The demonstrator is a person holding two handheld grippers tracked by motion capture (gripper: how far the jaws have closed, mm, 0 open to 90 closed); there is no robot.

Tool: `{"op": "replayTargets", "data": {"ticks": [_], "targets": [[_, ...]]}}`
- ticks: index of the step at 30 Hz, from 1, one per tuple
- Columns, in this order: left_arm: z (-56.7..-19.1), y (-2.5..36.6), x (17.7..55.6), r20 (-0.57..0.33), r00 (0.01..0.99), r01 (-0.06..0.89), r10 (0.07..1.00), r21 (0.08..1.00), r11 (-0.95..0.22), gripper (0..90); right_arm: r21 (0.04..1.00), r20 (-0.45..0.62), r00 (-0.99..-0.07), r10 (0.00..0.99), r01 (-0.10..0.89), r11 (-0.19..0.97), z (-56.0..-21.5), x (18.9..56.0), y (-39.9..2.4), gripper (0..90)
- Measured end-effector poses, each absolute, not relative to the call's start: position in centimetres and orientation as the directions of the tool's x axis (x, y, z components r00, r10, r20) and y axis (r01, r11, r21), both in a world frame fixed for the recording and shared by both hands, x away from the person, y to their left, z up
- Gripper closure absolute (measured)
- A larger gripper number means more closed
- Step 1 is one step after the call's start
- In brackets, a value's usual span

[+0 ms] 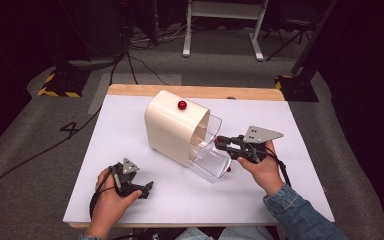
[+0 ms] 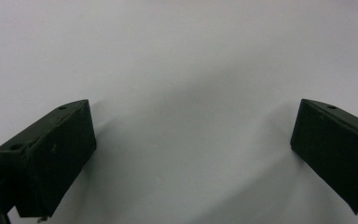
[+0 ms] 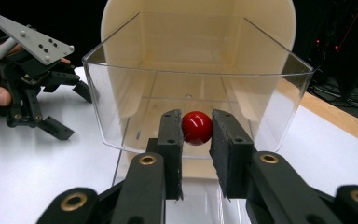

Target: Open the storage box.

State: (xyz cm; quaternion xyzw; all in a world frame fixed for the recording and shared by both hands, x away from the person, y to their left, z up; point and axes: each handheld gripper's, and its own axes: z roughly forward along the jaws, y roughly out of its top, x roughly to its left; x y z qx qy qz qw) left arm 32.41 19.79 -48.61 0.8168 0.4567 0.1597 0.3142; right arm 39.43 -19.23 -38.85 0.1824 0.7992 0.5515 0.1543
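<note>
Partly hidden, a red knob (image 3: 197, 127) sits pinched between right hand-held gripper (image 3: 196, 140) jaws.

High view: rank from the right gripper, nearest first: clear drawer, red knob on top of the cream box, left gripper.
1. clear drawer: right at the right gripper, whose jaws reach over its rim.
2. red knob: atop the cream box, up-left.
3. left gripper: near table edge, far left.

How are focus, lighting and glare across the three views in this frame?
High view: soft and low-detail, the white table bright against a dark room. Left gripper view: the fingers look blurred and cast soft shadows on the surface. Right gripper view: sharp, with a small highlight on the red ball and reflections on the clear drawer.
</note>
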Motion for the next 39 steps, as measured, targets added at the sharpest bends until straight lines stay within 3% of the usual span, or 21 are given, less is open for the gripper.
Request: {"op": "replayTargets", "data": {"ticks": [27, 39], "targets": [[-48.6, 19.8, 32.4, -0.026, 0.532, 0.645, 0.846, 0.66, -0.385, 0.0, 0.934, -0.012, -0.877, 0.48, 0.161, 0.318, -40.2, 37.7, -22.8, 74.0], [-48.6, 19.8, 32.4, -0.027, 0.531, 0.644, 0.847, 0.662, -0.383, 0.0, 0.921, -0.014, -0.863, 0.505, 0.186, 0.343, -41.2, 37.7, -23.2, 60.7]]}}
